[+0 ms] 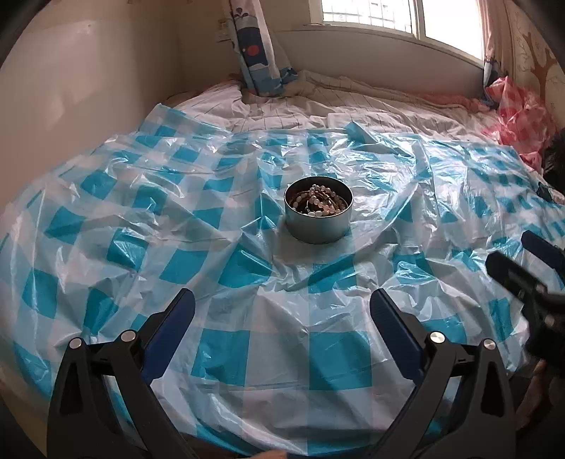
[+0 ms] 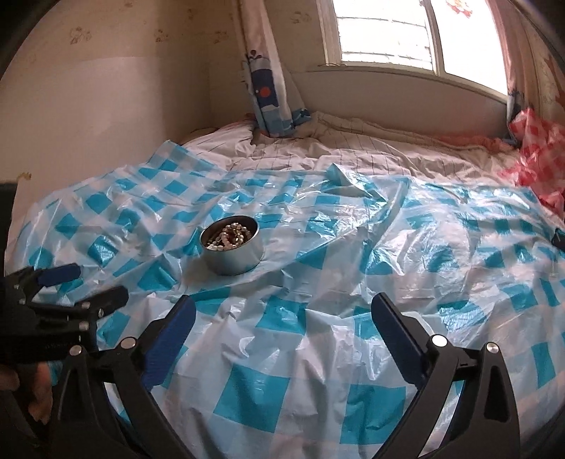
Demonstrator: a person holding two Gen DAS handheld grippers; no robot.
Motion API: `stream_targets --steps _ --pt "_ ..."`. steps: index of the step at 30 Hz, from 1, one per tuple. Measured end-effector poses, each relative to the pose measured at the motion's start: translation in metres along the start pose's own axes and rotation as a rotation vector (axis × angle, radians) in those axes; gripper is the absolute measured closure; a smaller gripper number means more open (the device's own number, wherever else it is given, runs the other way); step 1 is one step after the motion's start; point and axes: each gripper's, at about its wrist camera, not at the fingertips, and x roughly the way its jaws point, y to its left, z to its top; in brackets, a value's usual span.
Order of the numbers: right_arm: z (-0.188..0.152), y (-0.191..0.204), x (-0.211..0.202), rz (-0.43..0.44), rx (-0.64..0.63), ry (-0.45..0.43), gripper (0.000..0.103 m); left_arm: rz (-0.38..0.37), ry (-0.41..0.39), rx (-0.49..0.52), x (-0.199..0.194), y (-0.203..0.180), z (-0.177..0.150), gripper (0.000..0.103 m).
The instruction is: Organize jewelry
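A round metal tin [image 1: 317,226] stands on the blue-and-white checked plastic sheet [image 1: 226,346] that covers the bed. It holds a tangle of pearl and bead jewelry [image 1: 319,201]. The tin also shows in the right wrist view [image 2: 233,259], with the jewelry [image 2: 231,236] inside. My left gripper [image 1: 282,300] is open and empty, well short of the tin. My right gripper [image 2: 282,307] is open and empty, to the right of the tin and nearer me. The right gripper shows at the right edge of the left wrist view [image 1: 522,261]; the left gripper shows at the left of the right wrist view [image 2: 88,282].
A striped white quilt [image 1: 317,102] lies behind the sheet. A blue patterned curtain [image 1: 254,53] hangs at the back under the window [image 1: 406,17]. A pink checked plastic sheet [image 1: 519,116] is bunched at the far right. A wall [image 1: 88,77] runs along the left.
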Motion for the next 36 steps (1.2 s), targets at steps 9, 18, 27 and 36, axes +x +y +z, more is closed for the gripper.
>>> stream_targets --steps 9,18,27,36 --pt "0.000 -0.014 0.001 0.007 0.054 0.009 0.008 -0.011 0.004 -0.019 0.001 0.002 0.001 0.008" --pt "0.000 -0.007 0.005 -0.008 0.017 0.023 0.008 -0.018 0.018 -0.049 0.006 0.005 -0.001 0.008" --pt "0.000 -0.006 0.005 -0.010 0.018 0.027 0.008 -0.018 0.016 -0.049 0.006 0.005 -0.001 0.008" --pt "0.000 -0.006 0.006 -0.011 0.016 0.028 0.008 -0.018 0.018 -0.047 0.007 0.006 -0.001 0.008"
